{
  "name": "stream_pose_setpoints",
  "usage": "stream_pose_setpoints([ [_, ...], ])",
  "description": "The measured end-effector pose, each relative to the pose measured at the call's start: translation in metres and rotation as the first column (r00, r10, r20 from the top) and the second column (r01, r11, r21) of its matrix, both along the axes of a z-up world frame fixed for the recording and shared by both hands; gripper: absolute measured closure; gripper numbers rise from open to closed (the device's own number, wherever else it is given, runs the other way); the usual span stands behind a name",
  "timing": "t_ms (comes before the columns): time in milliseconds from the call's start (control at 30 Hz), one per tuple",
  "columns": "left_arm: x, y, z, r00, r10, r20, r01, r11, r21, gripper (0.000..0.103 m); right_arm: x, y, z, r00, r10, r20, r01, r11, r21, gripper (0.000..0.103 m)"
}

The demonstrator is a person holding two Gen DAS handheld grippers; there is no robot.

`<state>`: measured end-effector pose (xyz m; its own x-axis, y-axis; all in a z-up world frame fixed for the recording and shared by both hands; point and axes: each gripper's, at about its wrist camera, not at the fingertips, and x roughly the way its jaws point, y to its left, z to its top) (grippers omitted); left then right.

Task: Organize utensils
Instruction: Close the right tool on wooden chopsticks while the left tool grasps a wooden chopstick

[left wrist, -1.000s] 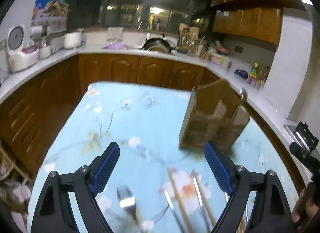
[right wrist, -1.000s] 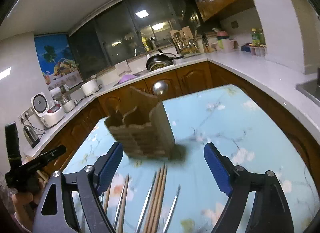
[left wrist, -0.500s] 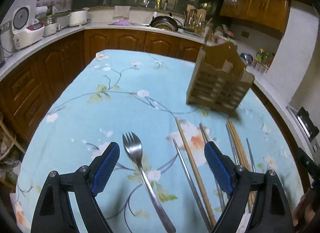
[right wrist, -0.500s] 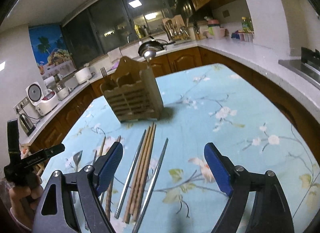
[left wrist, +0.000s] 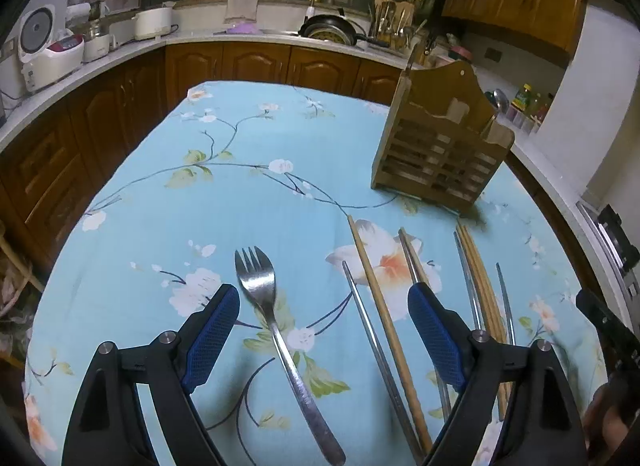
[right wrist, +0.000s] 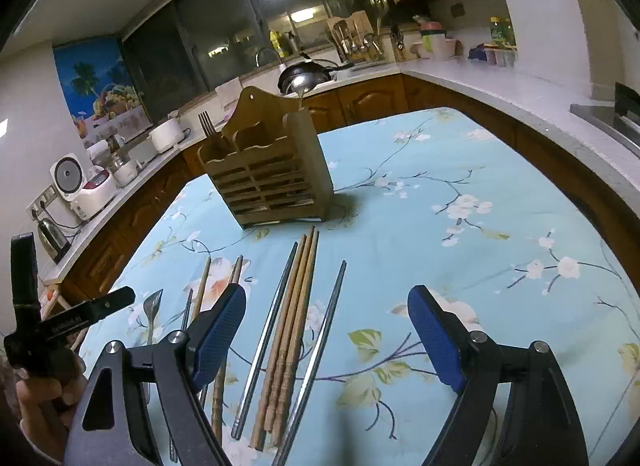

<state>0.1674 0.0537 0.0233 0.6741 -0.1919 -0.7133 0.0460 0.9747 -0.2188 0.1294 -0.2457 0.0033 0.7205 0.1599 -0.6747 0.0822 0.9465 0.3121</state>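
Observation:
A wooden slatted utensil holder (left wrist: 440, 145) (right wrist: 268, 181) stands on the floral blue tablecloth, with a fork and a spoon upright in it. A steel fork (left wrist: 280, 330) lies between the jaws of my left gripper (left wrist: 324, 310), which is open above the cloth. To its right lie wooden chopsticks (left wrist: 384, 314) and steel chopsticks (left wrist: 372, 346). My right gripper (right wrist: 328, 314) is open over a steel chopstick (right wrist: 320, 342), with a bundle of wooden chopsticks (right wrist: 292, 330) just left of it. Neither gripper holds anything.
The table (left wrist: 240, 193) is ringed by wooden cabinets and a white counter (right wrist: 520, 93) carrying a rice cooker (left wrist: 44, 45), a pan (left wrist: 328, 29) and jars. A hand on the left gripper's handle (right wrist: 48, 330) shows at the right wrist view's lower left.
Both cameras have tilted down and sunk toward the table. The fork and chopsticks now lie larger and between the jaws; the holder has shifted toward the top of each view. Jaws stay wide.

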Motion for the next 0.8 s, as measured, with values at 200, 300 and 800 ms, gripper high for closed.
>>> stream_pose_setpoints([
  [200,0.023,-0.006,-0.003,0.999,-0.025,-0.046,0.025,1.000,-0.012,0.020,0.022,0.005,-0.005,0.999,0.023,-0.036,-0.024,1.000,-0.005,0.041],
  [300,0.037,-0.012,-0.004,0.997,-0.042,-0.062,0.042,0.999,0.002,0.028,0.036,0.007,-0.010,0.997,0.040,-0.067,-0.040,0.999,0.005,0.055],
  [800,0.110,-0.044,-0.032,0.980,-0.094,-0.175,0.101,0.994,0.031,0.058,0.107,0.028,-0.045,0.969,0.115,-0.218,-0.127,0.991,-0.043,0.085],
])
